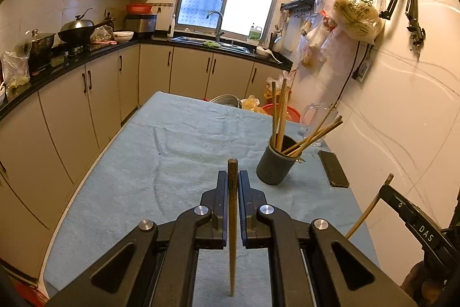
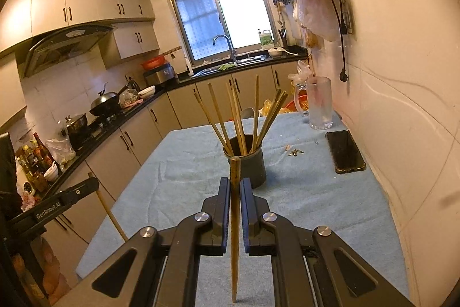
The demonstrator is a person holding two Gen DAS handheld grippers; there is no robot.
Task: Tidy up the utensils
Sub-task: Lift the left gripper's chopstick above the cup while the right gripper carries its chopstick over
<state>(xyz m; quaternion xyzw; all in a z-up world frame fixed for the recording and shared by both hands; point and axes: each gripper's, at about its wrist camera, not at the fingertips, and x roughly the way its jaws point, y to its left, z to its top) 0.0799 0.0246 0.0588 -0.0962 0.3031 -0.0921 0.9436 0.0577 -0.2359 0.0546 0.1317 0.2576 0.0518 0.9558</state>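
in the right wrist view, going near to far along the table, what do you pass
right gripper shut on a chopstick → dark holder full of chopsticks → black phone off to the right → glass mug at the far end of the blue cloth
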